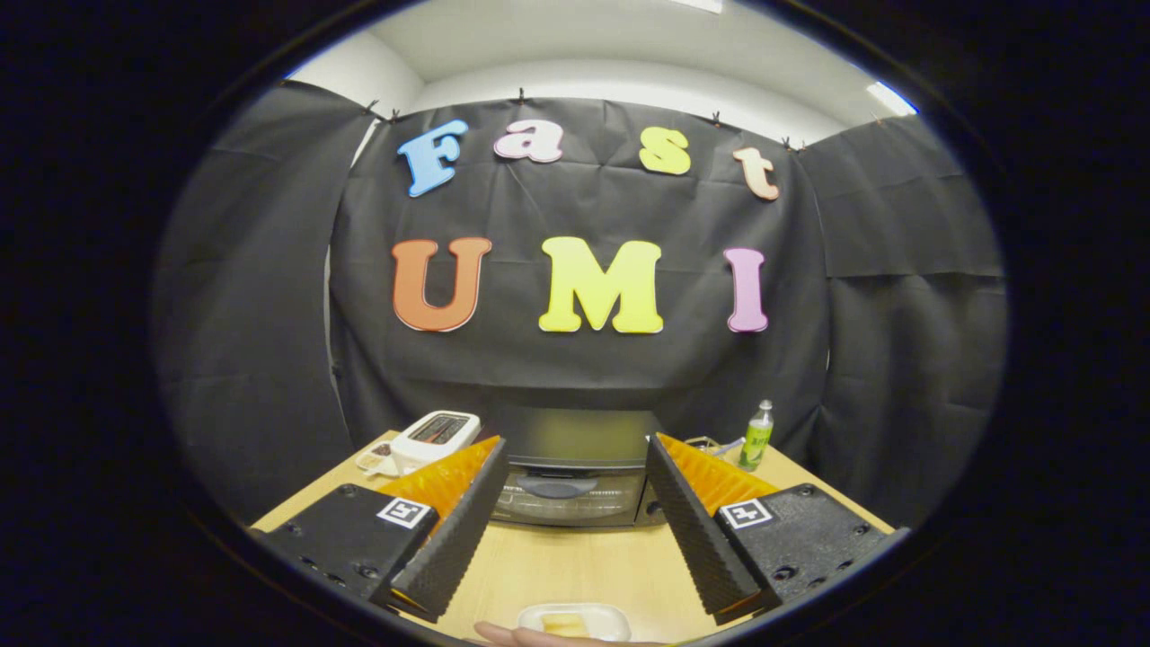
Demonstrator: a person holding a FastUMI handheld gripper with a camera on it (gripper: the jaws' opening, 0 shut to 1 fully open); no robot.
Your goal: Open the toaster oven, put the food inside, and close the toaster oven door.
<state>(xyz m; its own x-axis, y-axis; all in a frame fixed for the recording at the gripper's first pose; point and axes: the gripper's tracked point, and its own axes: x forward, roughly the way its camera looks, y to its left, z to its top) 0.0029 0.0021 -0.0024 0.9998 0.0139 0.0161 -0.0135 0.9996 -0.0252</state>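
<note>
A black toaster oven [575,467] stands on the wooden table [575,566] beyond my fingers, its glass door shut with the handle across the top of the door. My gripper [572,458] hangs above the table, open wide, with nothing between the fingers. Close below and between the fingers, a small white dish [575,620] holds a pale yellow piece of food [566,624]. A person's fingertip [517,636] touches the dish's near side.
A white pop-up toaster [436,440] sits left of the oven, with a small tray of bits [377,460] beside it. A green-labelled bottle [756,436] stands right of the oven. Black cloth walls close in behind and at both sides.
</note>
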